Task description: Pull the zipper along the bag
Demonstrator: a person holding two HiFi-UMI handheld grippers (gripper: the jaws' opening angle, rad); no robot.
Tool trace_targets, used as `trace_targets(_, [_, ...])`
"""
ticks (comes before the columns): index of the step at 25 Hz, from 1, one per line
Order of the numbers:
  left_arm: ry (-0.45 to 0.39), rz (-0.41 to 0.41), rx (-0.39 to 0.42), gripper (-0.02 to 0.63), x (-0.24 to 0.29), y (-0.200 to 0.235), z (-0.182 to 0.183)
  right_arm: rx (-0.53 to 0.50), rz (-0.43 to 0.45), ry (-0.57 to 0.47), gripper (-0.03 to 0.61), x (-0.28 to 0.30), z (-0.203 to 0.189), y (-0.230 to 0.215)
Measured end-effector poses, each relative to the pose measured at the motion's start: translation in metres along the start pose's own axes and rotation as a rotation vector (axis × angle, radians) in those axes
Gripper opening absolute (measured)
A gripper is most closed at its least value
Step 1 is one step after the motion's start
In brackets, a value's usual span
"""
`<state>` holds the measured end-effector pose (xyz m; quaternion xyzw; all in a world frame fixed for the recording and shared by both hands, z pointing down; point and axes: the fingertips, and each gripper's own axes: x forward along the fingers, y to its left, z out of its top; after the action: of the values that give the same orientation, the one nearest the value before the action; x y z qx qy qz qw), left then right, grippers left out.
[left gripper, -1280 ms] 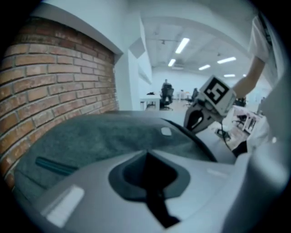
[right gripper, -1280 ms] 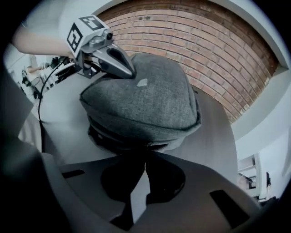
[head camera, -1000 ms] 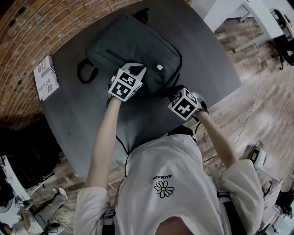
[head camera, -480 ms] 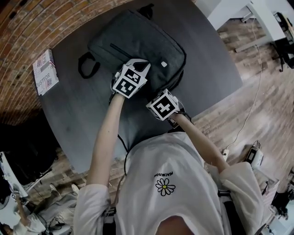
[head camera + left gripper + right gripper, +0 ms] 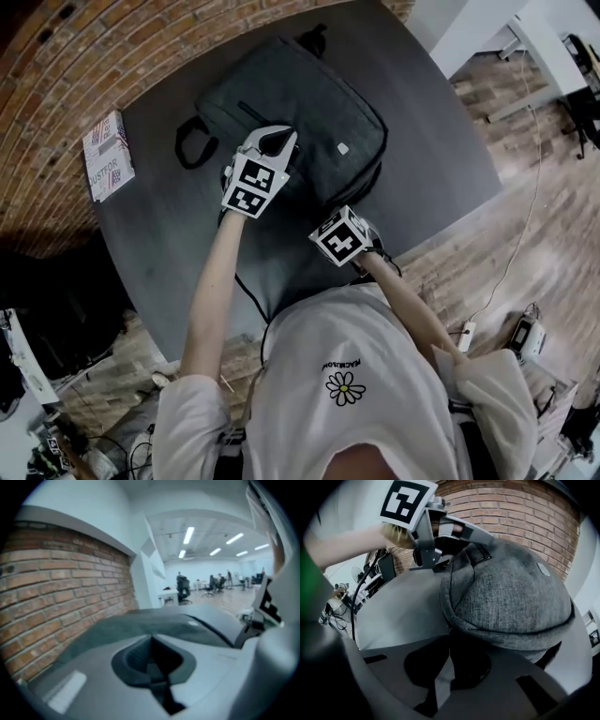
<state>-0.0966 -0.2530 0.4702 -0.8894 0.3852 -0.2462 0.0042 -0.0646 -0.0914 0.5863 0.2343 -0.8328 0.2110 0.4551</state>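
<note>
A dark grey fabric bag point(image 5: 300, 103) lies flat on the dark table point(image 5: 169, 244). My left gripper point(image 5: 275, 142) reaches over the bag's near left edge and is shut on the fabric there, beside a handle point(image 5: 480, 550). The right gripper view shows it from the side point(image 5: 483, 538). My right gripper point(image 5: 339, 234) sits at the bag's near edge, right of the left one. Its jaws are closing, and a dark zipper pull point(image 5: 451, 634) hangs from the bag's seam point(image 5: 487, 632) down between them. The marker cube hides the fingertips in the head view.
A printed box point(image 5: 106, 155) lies at the table's left, close to the brick wall point(image 5: 56, 75). The bag's black handle loop point(image 5: 192, 145) sticks out to the left. The table's near edge is close to the person's body. White desks point(image 5: 525, 37) stand far right.
My right gripper has moved left from the bag's right corner along its near edge, towards the left gripper. The left gripper has kept its hold on the bag.
</note>
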Motion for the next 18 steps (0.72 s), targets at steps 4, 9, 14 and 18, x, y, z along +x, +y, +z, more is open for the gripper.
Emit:
trace_targets(4, [0.004, 0.213, -0.102, 0.151, -0.039, 0.104, -0.019, 0.017, 0.008, -0.015, 0.008, 0.000, 0.001, -0.003])
trace_targets(9, [0.082, 0.328, -0.229, 0.213, -0.068, 0.177, -0.057, 0.025, 0.014, -0.012, 0.009, -0.001, -0.003, -0.005])
trace_targets(14, [0.075, 0.310, -0.433, 0.260, -0.064, 0.195, -0.089, 0.028, 0.028, -0.005, 0.008, 0.001, -0.003, -0.004])
trace_targets(18, [-0.021, 0.259, -0.592, 0.238, -0.062, 0.194, -0.094, 0.027, 0.034, 0.002, 0.009, 0.002, -0.002, -0.005])
